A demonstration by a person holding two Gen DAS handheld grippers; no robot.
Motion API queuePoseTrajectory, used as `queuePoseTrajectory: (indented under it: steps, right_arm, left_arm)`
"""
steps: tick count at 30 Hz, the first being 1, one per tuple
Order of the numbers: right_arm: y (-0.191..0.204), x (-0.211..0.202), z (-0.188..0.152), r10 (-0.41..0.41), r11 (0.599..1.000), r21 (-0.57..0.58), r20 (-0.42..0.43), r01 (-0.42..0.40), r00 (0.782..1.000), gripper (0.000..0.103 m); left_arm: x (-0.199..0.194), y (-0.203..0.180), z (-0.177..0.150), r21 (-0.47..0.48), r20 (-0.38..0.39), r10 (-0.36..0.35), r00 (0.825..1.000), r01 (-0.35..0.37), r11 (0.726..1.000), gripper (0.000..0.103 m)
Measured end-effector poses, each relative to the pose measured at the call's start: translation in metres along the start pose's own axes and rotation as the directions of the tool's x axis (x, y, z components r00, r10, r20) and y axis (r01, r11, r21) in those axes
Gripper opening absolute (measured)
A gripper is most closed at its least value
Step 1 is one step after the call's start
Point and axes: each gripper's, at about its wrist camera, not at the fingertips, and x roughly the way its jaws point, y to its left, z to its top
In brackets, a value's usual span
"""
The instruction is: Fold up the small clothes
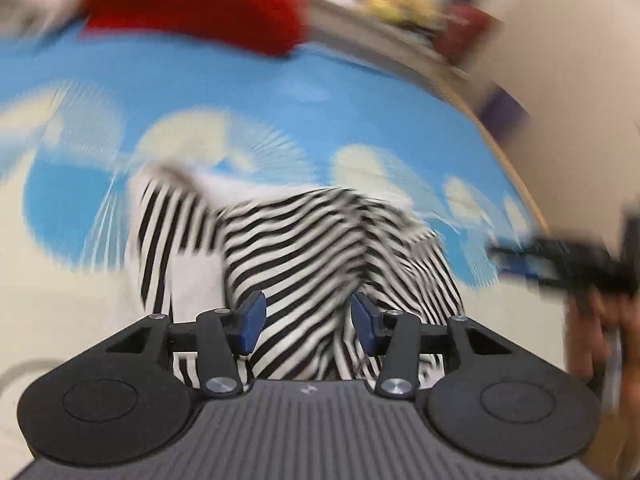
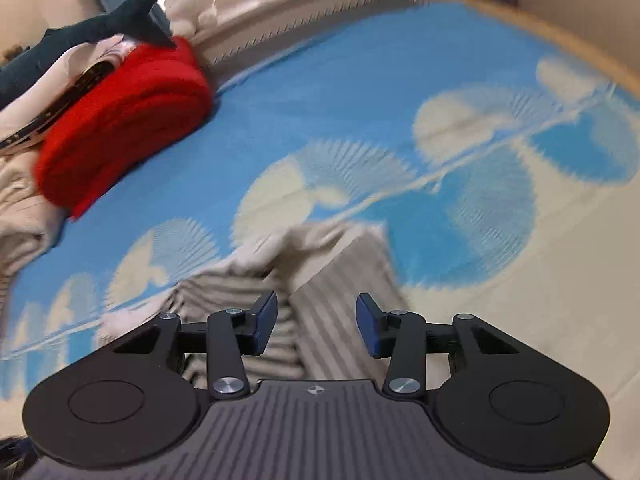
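Observation:
A small black-and-white striped garment lies crumpled on a blue and cream patterned sheet. My left gripper is open just above its near part, blue pads either side of the cloth. In the right wrist view the garment shows blurred and greyish. My right gripper is open over its near edge, holding nothing. The right gripper and the hand holding it also show at the right edge of the left wrist view. Both views are motion-blurred.
A folded red cloth lies at the far left of the sheet, also in the left wrist view. Beige clothes and a plush shark sit beside it. A wooden bed edge runs along the far right.

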Motion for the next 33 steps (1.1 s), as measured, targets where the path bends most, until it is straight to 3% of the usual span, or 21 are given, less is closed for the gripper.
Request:
queuePoseTrajectory:
  steps: [2,5,10,13,14,15,16,19,20,22,24,25,27,29,31,32,33]
  right_arm:
    - [0.005,0.013,-0.006,0.024,1.0,-0.003,-0.068,-0.024,0.997,0.047]
    - [0.009,0.037,-0.02,0.008,1.0,-0.012,-0.164,-0.011,0.987,0.05]
    - [0.013,0.073,-0.042,0.004,1.0,0.025,-0.282,0.004,0.96,0.05]
    - [0.02,0.086,-0.054,-0.032,0.999,-0.002,-0.306,0.033,0.952,0.047]
    - [0.021,0.089,-0.057,-0.04,0.999,-0.006,-0.308,0.041,0.951,0.033]
    - [0.022,0.09,-0.059,-0.036,0.999,-0.007,-0.309,0.035,0.95,0.021]
    - [0.022,0.09,-0.059,-0.02,1.0,0.004,-0.304,0.023,0.953,0.001]
    - [0.021,0.07,-0.051,0.034,0.996,0.084,-0.229,-0.015,0.973,0.0]
    - [0.023,0.057,-0.044,0.049,0.995,0.093,-0.188,-0.032,0.981,0.0]
    - [0.03,0.02,-0.031,0.088,0.994,0.075,-0.053,-0.084,0.995,0.0]
    - [0.03,-0.006,-0.026,0.101,0.992,0.066,0.03,-0.103,0.994,0.0]
    - [0.023,-0.01,-0.028,0.097,0.99,0.105,0.02,-0.099,0.995,0.0]
    - [-0.001,0.003,-0.042,0.086,0.962,0.266,-0.104,-0.055,0.991,0.0]
    - [-0.02,0.025,-0.064,0.04,0.93,0.363,-0.264,0.061,0.964,0.0]
    - [-0.028,0.038,-0.074,-0.004,0.912,0.383,-0.343,0.144,0.939,0.001]
    - [-0.026,0.04,-0.073,-0.024,0.92,0.361,-0.339,0.154,0.94,0.006]
    - [-0.021,0.041,-0.068,-0.038,0.932,0.329,-0.324,0.15,0.945,0.006]
  left_arm:
    - [0.031,0.011,0.0,-0.08,-0.084,0.07,0.994,-0.076,0.994,0.051]
    - [0.062,0.016,-0.005,-0.134,-0.171,0.067,0.983,-0.09,0.987,0.051]
    - [0.076,0.017,-0.017,-0.136,-0.224,0.084,0.971,-0.117,0.984,0.049]
    - [0.081,0.018,-0.021,-0.142,-0.212,0.111,0.971,-0.143,0.979,0.023]
    - [0.081,0.02,-0.022,-0.142,-0.215,0.123,0.969,-0.156,0.977,0.007]
    - [0.075,0.024,-0.02,-0.142,-0.217,0.134,0.967,-0.167,0.976,0.001]
    - [0.072,0.024,-0.019,-0.148,-0.2,0.144,0.969,-0.175,0.973,0.001]
    - [0.036,0.023,0.0,-0.169,-0.02,0.123,0.992,-0.124,0.978,0.0]
    - [0.021,0.022,0.007,-0.161,0.064,0.121,0.991,-0.11,0.981,0.0]
    - [-0.004,0.024,0.015,-0.148,0.201,0.136,0.97,-0.107,0.983,0.0]
    - [-0.012,0.035,0.016,-0.163,0.243,0.163,0.956,-0.125,0.979,0.0]
    - [-0.007,0.044,0.014,-0.182,0.202,0.181,0.962,-0.145,0.973,0.0]
    - [0.021,0.063,0.005,-0.212,-0.004,0.227,0.974,-0.223,0.952,0.001]
    - [0.052,0.08,-0.012,-0.229,-0.227,0.207,0.952,-0.259,0.938,0.001]
    - [0.062,0.084,-0.019,-0.264,-0.287,0.158,0.945,-0.236,0.935,0.007]
    - [0.059,0.082,-0.017,-0.266,-0.269,0.162,0.949,-0.235,0.935,0.014]
    - [0.054,0.079,-0.012,-0.259,-0.232,0.169,0.958,-0.228,0.939,0.031]
